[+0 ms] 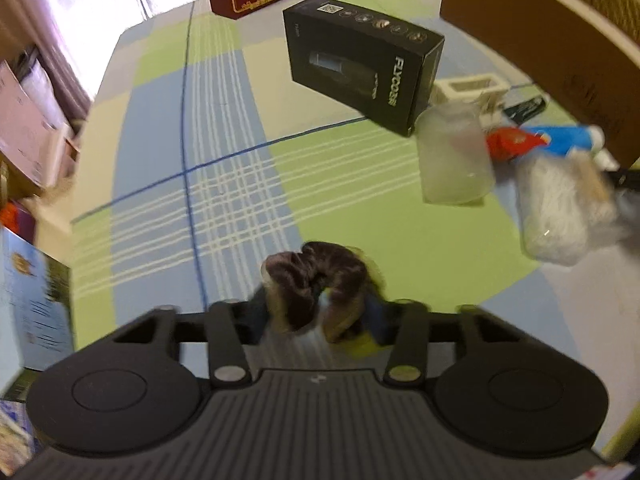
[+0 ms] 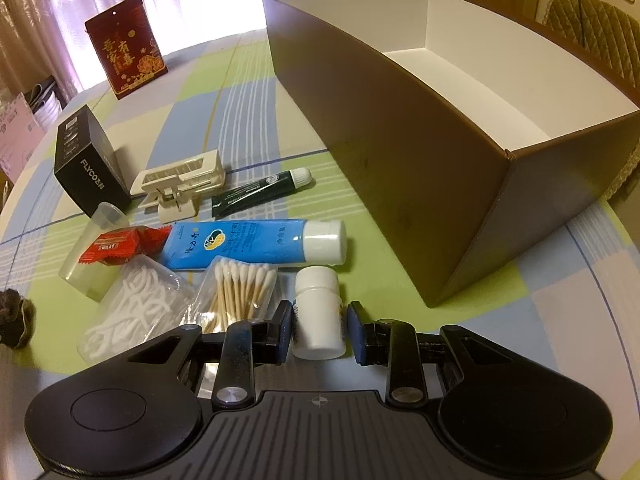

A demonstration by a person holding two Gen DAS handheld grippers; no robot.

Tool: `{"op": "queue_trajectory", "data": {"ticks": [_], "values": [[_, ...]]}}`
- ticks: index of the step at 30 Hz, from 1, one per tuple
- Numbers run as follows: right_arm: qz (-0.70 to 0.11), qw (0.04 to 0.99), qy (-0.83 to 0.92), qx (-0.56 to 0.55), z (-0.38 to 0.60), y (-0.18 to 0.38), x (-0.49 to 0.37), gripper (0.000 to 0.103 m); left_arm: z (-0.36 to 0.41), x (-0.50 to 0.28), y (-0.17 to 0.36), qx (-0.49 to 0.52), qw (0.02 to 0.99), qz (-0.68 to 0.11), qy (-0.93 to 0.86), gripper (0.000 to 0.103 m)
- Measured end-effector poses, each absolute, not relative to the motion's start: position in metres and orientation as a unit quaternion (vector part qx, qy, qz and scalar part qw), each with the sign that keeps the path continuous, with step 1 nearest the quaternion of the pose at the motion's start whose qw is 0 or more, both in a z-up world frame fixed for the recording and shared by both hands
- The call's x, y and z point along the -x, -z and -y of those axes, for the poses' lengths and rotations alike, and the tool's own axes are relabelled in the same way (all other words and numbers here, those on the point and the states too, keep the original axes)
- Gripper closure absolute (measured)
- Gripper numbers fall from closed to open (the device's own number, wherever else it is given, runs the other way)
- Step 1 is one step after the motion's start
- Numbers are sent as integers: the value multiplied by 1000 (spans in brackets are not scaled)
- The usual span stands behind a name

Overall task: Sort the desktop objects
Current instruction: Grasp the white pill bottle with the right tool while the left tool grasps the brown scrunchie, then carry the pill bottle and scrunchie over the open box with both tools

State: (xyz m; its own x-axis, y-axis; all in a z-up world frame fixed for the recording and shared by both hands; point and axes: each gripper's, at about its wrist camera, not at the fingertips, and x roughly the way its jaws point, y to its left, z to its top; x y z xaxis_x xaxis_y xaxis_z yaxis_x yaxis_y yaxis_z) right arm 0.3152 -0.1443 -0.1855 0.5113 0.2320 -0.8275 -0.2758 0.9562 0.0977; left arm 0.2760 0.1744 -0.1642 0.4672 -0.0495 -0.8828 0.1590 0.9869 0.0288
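Note:
A brown fuzzy scrunchie (image 1: pixel 316 292) is bunched between the blue pads of my left gripper (image 1: pixel 320 314), which is shut on it just above the checked tablecloth (image 1: pixel 224 152). The same scrunchie (image 2: pixel 14 320) shows at the far left edge of the right wrist view. A small white bottle (image 2: pixel 318 312) with its cap pointing away sits between the pads of my right gripper (image 2: pixel 320 330), which is shut on it. Beyond and to the right stands a big open brown box (image 2: pixel 400 140) with a white inside.
Left of the bottle lie cotton swabs (image 2: pixel 240 292), a bag of floss picks (image 2: pixel 136 304), a blue tube (image 2: pixel 248 242), a red packet (image 2: pixel 120 244), a clear cup (image 2: pixel 96 252), a green tube (image 2: pixel 260 192), a beige clip (image 2: pixel 180 184) and a black carton (image 2: pixel 88 164). A red box (image 2: pixel 128 48) stands at the back.

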Motion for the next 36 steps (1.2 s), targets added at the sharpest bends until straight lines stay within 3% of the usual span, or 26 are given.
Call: {"op": "queue_trajectory", "data": {"ticks": [3, 12, 23, 36], "values": [[-472, 869, -146, 29, 143, 185, -315, 76, -173, -277, 165, -49, 857, -509, 64, 77], [-475, 861, -162, 86, 135, 187, -309, 79, -165, -288, 163, -24, 859, -510, 35, 87], [-524, 829, -188, 49, 185, 175, -278, 79, -120, -277, 149, -6, 854, -516, 71, 88], [-503, 839, -207, 18, 254, 111, -266, 79, -1, -271, 82, -15, 865, -464, 192, 88]]}}
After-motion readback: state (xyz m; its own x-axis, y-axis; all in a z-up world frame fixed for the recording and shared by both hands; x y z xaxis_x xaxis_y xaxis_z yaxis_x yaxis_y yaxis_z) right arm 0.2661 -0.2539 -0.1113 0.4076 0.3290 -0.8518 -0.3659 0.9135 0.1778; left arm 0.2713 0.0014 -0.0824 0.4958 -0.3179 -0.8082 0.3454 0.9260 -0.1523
